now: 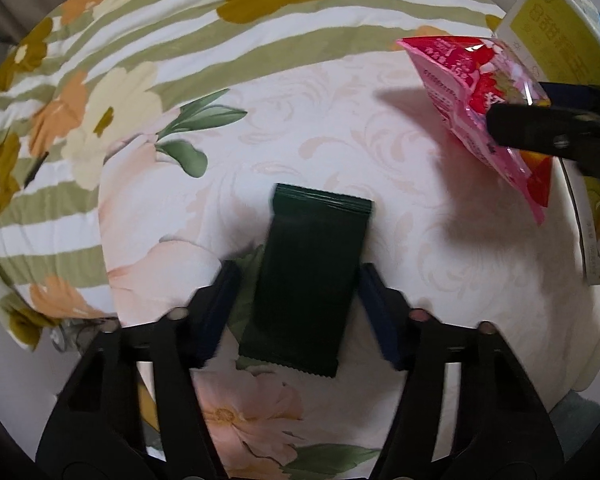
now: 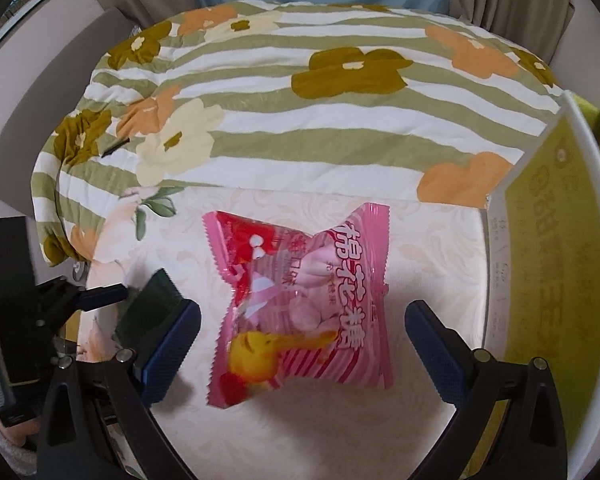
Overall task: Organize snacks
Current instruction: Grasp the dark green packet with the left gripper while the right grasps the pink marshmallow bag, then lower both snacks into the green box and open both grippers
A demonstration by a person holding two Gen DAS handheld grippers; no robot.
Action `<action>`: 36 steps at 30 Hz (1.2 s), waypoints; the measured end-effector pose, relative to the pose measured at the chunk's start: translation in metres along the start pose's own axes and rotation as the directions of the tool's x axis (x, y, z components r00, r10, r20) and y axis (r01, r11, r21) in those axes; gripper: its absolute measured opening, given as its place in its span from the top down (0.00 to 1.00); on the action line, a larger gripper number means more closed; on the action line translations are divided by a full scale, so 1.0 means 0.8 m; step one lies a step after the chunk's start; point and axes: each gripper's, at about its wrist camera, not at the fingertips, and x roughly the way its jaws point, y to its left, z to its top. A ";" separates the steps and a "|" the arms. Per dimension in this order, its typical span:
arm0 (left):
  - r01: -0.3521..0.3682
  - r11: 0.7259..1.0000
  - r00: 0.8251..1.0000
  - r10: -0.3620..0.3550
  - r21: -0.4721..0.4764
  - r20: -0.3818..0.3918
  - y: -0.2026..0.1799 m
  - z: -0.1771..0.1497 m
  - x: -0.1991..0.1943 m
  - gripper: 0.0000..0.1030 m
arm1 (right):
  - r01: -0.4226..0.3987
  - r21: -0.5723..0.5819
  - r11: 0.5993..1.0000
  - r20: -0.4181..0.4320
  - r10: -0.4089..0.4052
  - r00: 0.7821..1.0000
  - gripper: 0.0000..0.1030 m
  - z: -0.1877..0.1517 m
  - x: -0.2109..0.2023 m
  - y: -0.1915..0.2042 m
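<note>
between left jaws, dark green packet [image 1: 312,276]

Yellow-green box [image 2: 548,240] walls right side; pale sheet [image 2: 300,432] open elsewhere.

floral bed [image 1: 340,120], striped quilt [image 2: 300,128], box [image 2: 540,240]

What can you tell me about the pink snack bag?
The pink snack bag is a shiny plastic pillow pack with zigzag ends, red and white print, a yellow cartoon figure and pale pink sweets showing through. It looks sealed and puffy. It sits between the right gripper fingers, whose pads stand apart from it, above the floral sheet.
</note>
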 end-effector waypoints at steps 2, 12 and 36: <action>-0.003 1.000 1.000 0.003 0.013 -0.002 -0.004 -0.002 -0.002 0.59 | 0.001 -0.003 1.000 -0.022 -0.001 1.000 0.01 0.000 0.009 -0.001; 0.045 0.997 0.999 -0.044 -0.066 0.007 0.013 -0.010 -0.008 0.60 | -0.043 0.024 0.999 -0.039 0.044 0.998 0.01 0.004 0.025 -0.014; 0.171 0.984 0.940 -0.149 -0.044 0.306 0.004 0.022 -0.196 0.60 | -0.087 0.098 0.991 0.230 0.062 0.971 0.37 -0.021 -0.137 0.002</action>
